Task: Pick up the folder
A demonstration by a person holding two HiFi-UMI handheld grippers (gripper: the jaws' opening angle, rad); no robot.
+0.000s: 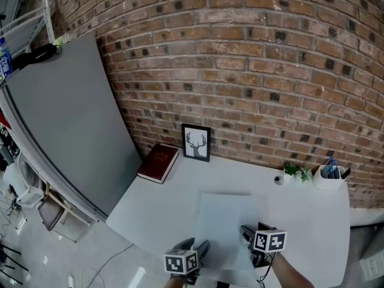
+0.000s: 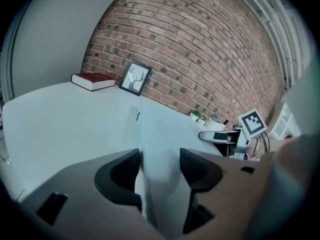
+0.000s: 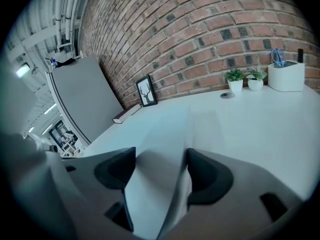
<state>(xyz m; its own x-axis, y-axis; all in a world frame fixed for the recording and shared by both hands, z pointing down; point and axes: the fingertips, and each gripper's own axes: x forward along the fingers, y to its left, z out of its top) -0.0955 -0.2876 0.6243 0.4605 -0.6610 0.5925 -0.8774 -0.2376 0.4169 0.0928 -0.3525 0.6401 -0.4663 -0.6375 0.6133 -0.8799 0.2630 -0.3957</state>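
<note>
A pale, thin folder (image 1: 228,221) lies flat on the white table (image 1: 162,203), close to the near edge. My left gripper (image 1: 201,248) is at the folder's near left side and stands open; in the left gripper view the folder's edge (image 2: 160,134) runs between the jaws of the left gripper (image 2: 160,171), close to the left one. My right gripper (image 1: 247,233) is over the folder's near right part, also open. In the right gripper view the folder (image 3: 165,139) fills the gap of the right gripper (image 3: 160,169). The right gripper (image 2: 220,136) also shows in the left gripper view.
A red book (image 1: 158,162) and a framed deer picture (image 1: 196,142) stand at the table's far left by the brick wall. Small potted plants (image 1: 297,172) and a white pen holder (image 1: 330,176) are at the far right. A large grey board (image 1: 66,131) leans at the left.
</note>
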